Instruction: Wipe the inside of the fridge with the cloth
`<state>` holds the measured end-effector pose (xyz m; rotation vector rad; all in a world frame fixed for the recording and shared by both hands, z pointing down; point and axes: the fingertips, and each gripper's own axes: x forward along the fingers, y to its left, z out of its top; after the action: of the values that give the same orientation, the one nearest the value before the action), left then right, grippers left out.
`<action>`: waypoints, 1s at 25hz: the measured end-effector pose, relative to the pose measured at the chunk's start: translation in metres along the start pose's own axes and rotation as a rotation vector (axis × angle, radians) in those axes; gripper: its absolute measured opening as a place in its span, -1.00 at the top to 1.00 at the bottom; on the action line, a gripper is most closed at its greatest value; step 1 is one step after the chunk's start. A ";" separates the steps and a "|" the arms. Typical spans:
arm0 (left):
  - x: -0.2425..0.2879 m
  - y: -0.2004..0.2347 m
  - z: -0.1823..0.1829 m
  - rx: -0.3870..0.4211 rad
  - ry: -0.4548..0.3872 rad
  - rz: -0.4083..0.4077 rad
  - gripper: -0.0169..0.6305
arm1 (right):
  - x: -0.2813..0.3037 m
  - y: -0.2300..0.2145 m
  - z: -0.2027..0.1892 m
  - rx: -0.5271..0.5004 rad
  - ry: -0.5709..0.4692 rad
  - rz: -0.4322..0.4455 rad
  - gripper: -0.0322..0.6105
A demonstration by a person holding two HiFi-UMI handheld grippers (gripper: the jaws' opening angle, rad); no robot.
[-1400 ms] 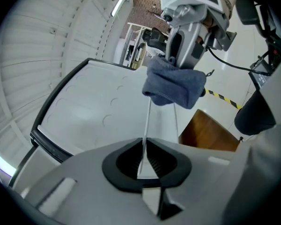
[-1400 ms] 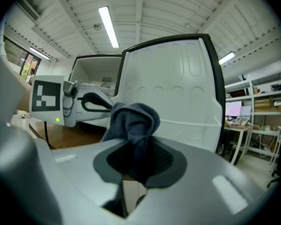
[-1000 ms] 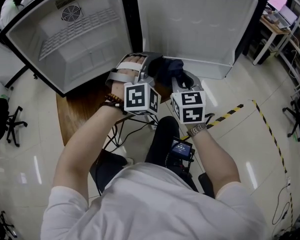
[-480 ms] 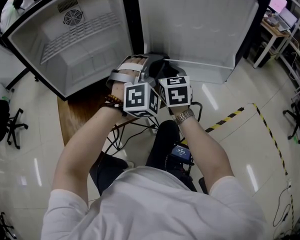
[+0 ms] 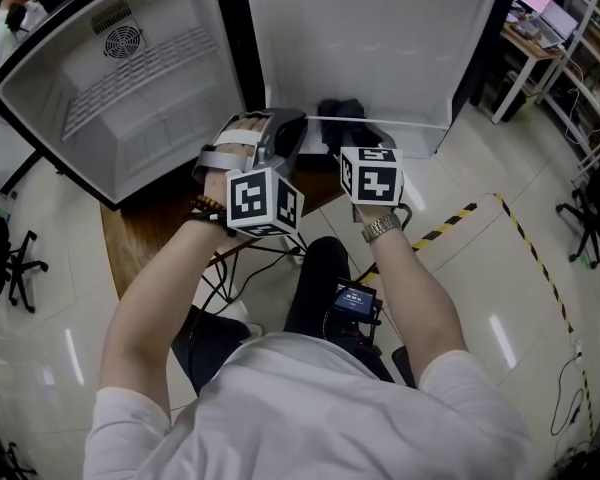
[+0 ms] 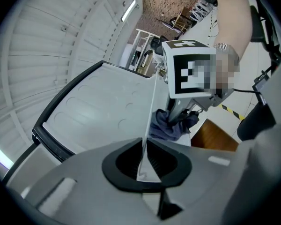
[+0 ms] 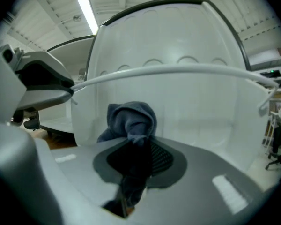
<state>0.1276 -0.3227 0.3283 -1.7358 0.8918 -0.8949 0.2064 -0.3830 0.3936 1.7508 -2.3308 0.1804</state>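
Note:
The open fridge shows its white compartment (image 5: pixel 130 78) at the left and its door (image 5: pixel 380 38) at the right. A thin white rail (image 5: pixel 400 123) runs across the door's lower part. My left gripper (image 5: pixel 288 128) is shut on the near end of this rail (image 6: pixel 150 111), which passes straight between its jaws. My right gripper (image 5: pixel 352 133) is shut on a dark blue cloth (image 5: pixel 342 111). The bunched cloth (image 7: pixel 131 118) sticks out past the jaws, just under the rail (image 7: pixel 178 70) and against the door's inner face. The left gripper (image 7: pixel 69 90) shows at the left in the right gripper view.
A brown wooden board (image 5: pixel 145 233) lies under the fridge. Yellow-black tape (image 5: pixel 460 218) crosses the floor at the right. Office chairs (image 5: pixel 5 253) stand at the left and a desk (image 5: pixel 535 43) at the upper right. A person (image 5: pixel 5 18) is at the top left.
My right gripper has carried the cloth away from me, up to the door's rail. My left gripper has stayed on the rail.

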 end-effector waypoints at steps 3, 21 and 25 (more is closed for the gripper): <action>0.000 -0.001 -0.001 -0.002 0.001 -0.001 0.84 | -0.008 -0.027 -0.002 0.018 -0.004 -0.052 0.71; 0.003 0.000 0.000 -0.021 0.008 -0.003 0.83 | -0.041 -0.128 -0.011 0.125 -0.032 -0.257 0.71; 0.005 0.000 0.000 -0.030 0.009 0.003 0.83 | -0.044 -0.134 -0.006 0.199 -0.076 -0.287 0.71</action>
<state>0.1296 -0.3276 0.3290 -1.7571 0.9175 -0.8918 0.3473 -0.3781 0.3837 2.2002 -2.1404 0.3110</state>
